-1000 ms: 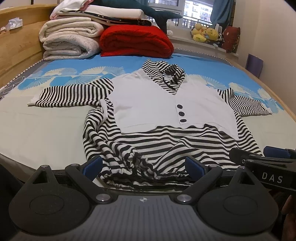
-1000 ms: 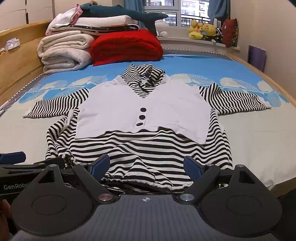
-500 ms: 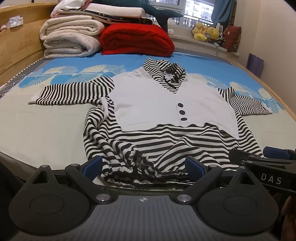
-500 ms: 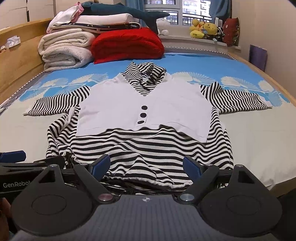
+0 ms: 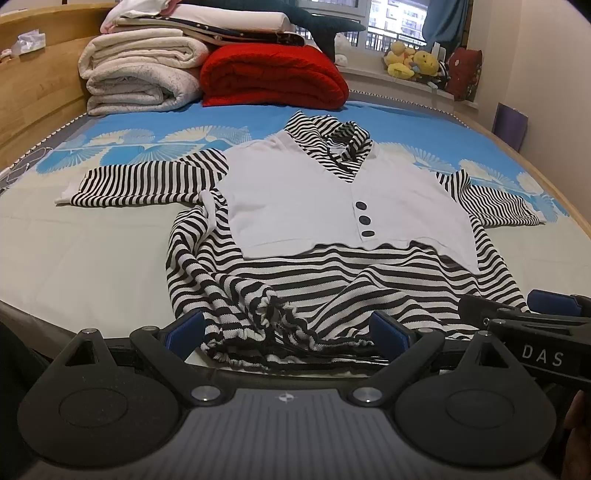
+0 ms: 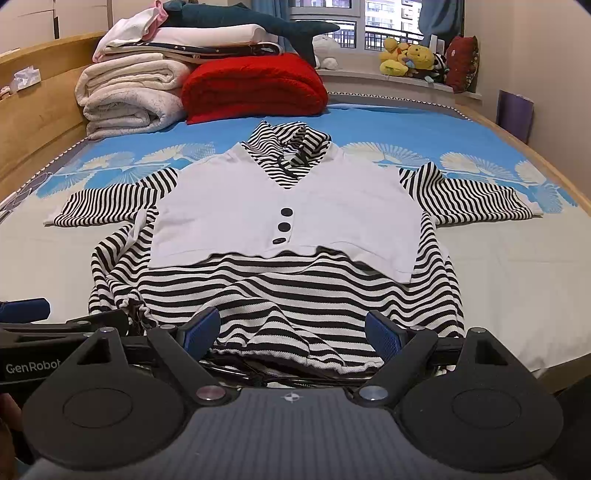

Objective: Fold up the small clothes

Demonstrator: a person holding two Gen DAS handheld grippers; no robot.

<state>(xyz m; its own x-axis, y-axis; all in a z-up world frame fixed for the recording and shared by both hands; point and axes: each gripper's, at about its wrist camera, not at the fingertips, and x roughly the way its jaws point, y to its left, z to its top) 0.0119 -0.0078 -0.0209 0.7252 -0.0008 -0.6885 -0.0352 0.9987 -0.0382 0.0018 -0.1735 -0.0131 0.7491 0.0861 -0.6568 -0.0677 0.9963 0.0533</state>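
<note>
Both views evenly lit, moderately bright. Daylight enters through the window (image 6: 373,22) at the far end; panes slightly overexposed. Shadows soft, faint under the striped garment (image 5: 332,266) hem. Strong fisheye curvature: bed (image 6: 498,280) edges bow, corners vignette to black. Mid-field sharp; near gripper bodies dark, low in detail. No motion blur.

You're in somebody's bedroom: wooden-framed bed (image 5: 40,110) with a blue fan-print sheet (image 6: 388,129), folded blankets (image 6: 129,96) stacked at the head, plush toys (image 6: 406,55) lined up on the windowsill.
</note>
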